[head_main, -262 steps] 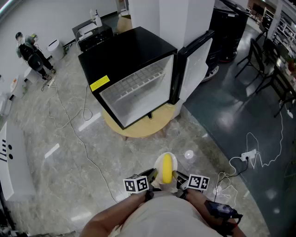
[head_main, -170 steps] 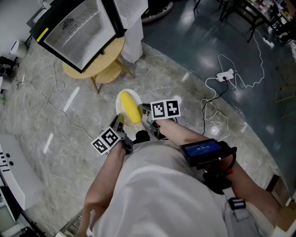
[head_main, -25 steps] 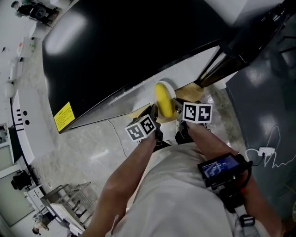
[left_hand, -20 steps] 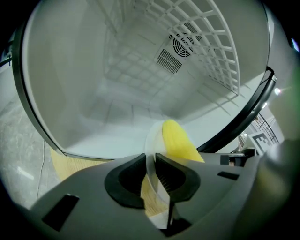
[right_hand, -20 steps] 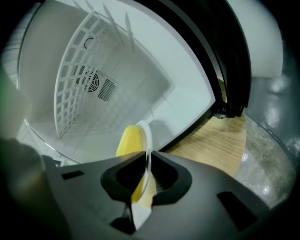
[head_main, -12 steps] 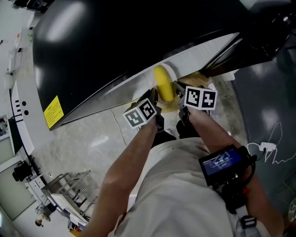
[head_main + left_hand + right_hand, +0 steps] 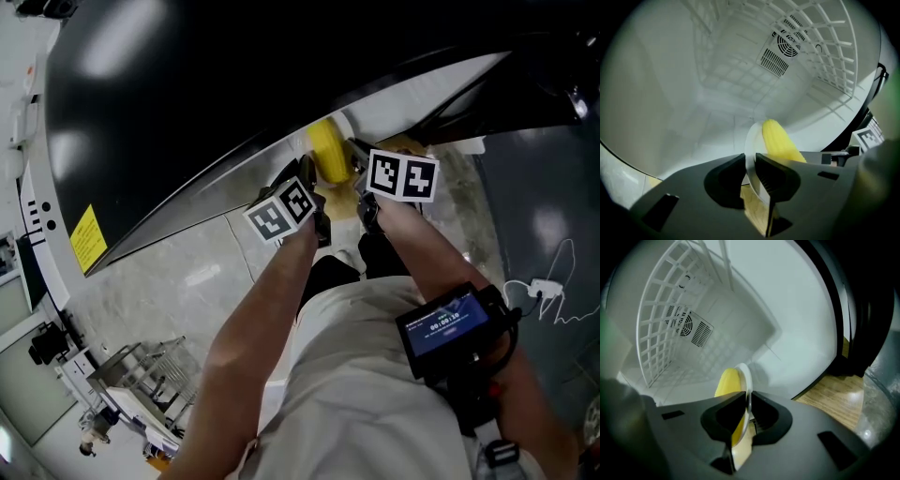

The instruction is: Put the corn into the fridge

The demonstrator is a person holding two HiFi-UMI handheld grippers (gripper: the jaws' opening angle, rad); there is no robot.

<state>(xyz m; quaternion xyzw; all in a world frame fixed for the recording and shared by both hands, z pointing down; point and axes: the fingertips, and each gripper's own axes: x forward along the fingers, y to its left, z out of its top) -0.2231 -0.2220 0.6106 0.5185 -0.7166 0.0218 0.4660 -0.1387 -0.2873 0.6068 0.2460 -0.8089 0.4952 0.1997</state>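
Note:
A yellow corn cob (image 7: 328, 152) lies on a small white plate (image 7: 751, 139), held between my two grippers at the mouth of the black fridge (image 7: 234, 75). My left gripper (image 7: 310, 192) has the plate's left rim between its jaws, which are opening slightly while the pads still touch the rim. Shut on the plate's right rim (image 7: 746, 373) is my right gripper (image 7: 362, 174). Both gripper views look into the white fridge interior (image 7: 693, 70), with the corn (image 7: 780, 143) just past the front sill.
A white wire shelf (image 7: 825, 42) spans the upper part of the fridge, and a round fan vent (image 7: 780, 51) sits in the back wall. The open black door (image 7: 534, 89) stands at the right. The fridge rests on a wooden table (image 7: 834, 390).
Both grippers have carried the plate and corn forward towards the fridge opening; the corn now sits right at the fridge's front edge.

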